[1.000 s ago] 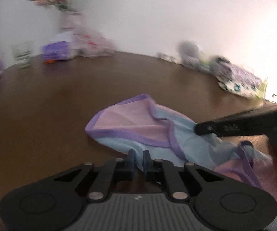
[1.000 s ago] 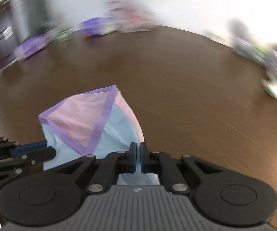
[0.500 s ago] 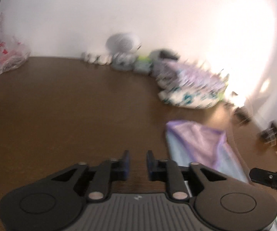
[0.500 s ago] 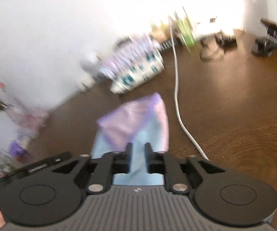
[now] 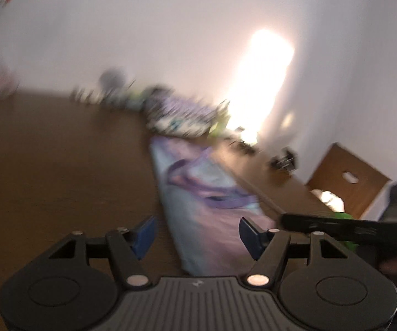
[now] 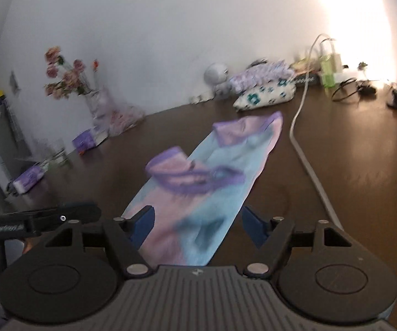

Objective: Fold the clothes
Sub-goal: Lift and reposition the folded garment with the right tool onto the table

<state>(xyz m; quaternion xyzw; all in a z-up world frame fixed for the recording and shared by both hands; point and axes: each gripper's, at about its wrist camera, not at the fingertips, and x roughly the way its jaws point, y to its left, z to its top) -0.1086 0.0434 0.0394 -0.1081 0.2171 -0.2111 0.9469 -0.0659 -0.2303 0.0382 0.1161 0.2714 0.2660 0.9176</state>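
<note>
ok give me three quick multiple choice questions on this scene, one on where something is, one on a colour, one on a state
1. Where does the white cable lie relative to the pink, light blue and purple garment in the right wrist view?
A. to its right on the dark brown wooden table
B. on top of it
C. to its left by the flowers

2. What colour are the inner pads of the right gripper?
A. red
B. blue
C. white

3. What is the garment's state?
A. hanging in the air
B. rolled into a ball
C. lying on the table as a long narrow strip

Answers: 1 A, the cable runs along the garment's right side, apart from it. 2 B, both pads show blue. 3 C, it stretches away from the opening jaws of both the right gripper and the left gripper, gripped by neither.
</note>
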